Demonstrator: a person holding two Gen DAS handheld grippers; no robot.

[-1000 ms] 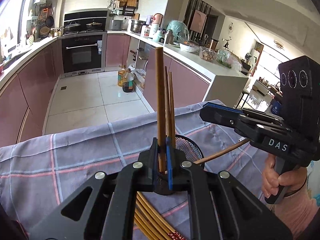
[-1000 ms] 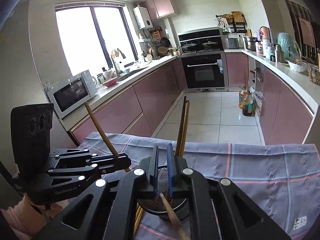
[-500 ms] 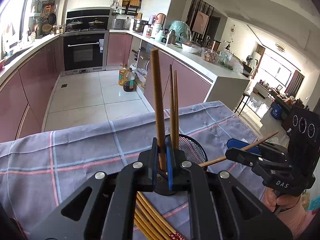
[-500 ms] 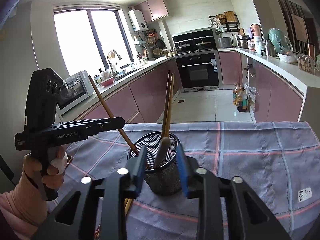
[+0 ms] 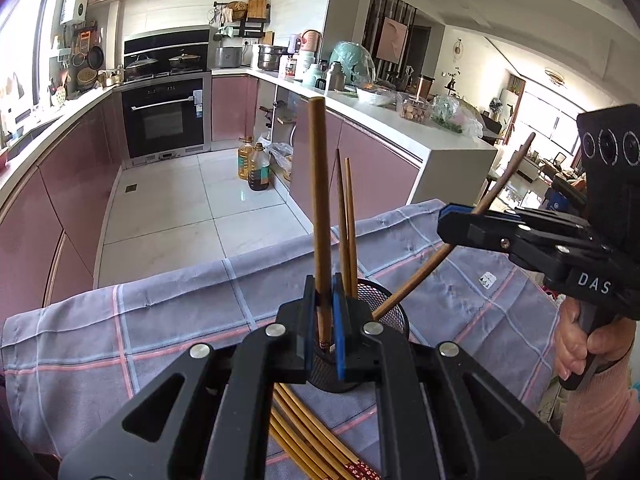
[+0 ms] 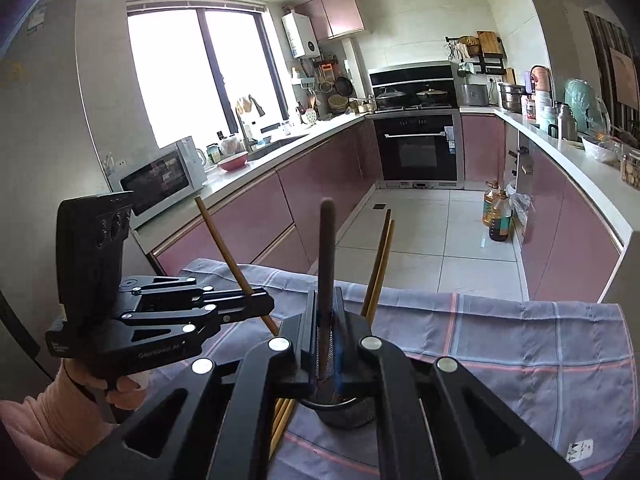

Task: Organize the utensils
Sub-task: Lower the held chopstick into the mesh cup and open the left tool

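Note:
A black mesh holder (image 5: 386, 304) (image 6: 340, 414) stands on the checked cloth with two thin chopsticks (image 5: 347, 220) (image 6: 380, 268) upright in it. My left gripper (image 5: 324, 320) (image 6: 264, 306) is shut on a brown chopstick (image 5: 320, 208) (image 6: 228, 256) whose lower end is in the holder. My right gripper (image 6: 326, 344) (image 5: 450, 220) is shut on a darker chopstick (image 6: 326, 280) (image 5: 448, 252) that slants into the holder. A bundle of loose chopsticks (image 5: 308, 440) (image 6: 282, 420) lies on the cloth beside the holder.
The blue-grey checked cloth (image 5: 120, 340) (image 6: 520, 352) covers the table, whose far edge drops to the tiled kitchen floor (image 5: 180, 208). Pink cabinets and counters (image 6: 280, 208) line the room behind. A hand (image 5: 576, 344) holds the right gripper at the table's right edge.
The right gripper, open around the holder half a second ago, has shut on the dark chopstick and raised it upright. The left gripper still holds its chopstick in the holder.

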